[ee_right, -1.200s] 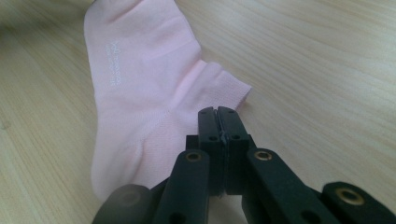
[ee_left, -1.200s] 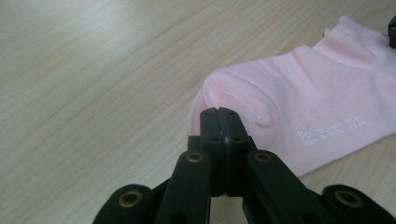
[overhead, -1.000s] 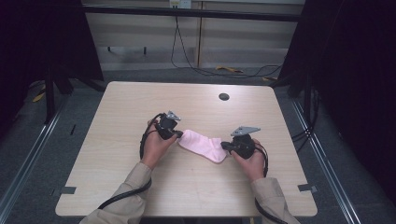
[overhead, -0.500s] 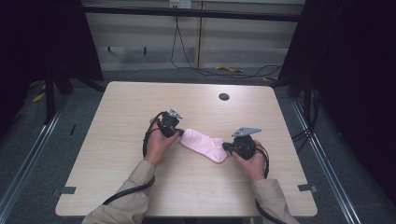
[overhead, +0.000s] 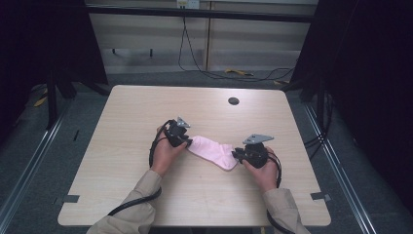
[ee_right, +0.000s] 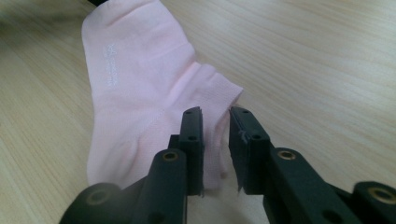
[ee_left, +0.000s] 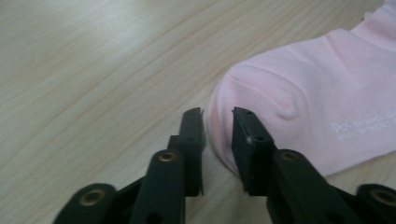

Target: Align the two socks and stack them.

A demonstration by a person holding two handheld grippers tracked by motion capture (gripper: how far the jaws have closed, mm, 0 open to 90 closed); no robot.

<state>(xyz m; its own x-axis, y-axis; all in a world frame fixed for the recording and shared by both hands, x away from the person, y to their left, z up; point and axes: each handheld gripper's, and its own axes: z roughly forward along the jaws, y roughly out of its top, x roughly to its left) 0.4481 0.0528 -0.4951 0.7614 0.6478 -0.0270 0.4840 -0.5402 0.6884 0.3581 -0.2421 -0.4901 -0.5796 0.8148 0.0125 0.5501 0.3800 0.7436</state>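
A pink sock is lying flat mid-tabletop as the left tongs and right tongs, both slightly parted, are straddling its opposite ends; neither looks clamped yet.

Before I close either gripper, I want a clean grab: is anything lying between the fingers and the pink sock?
Nothing visible does. The left gripper straddles the rounded toe of the pale pink fabric sock, the right gripper its ribbed cuff edge. Around them there is bare light wood-grain table.
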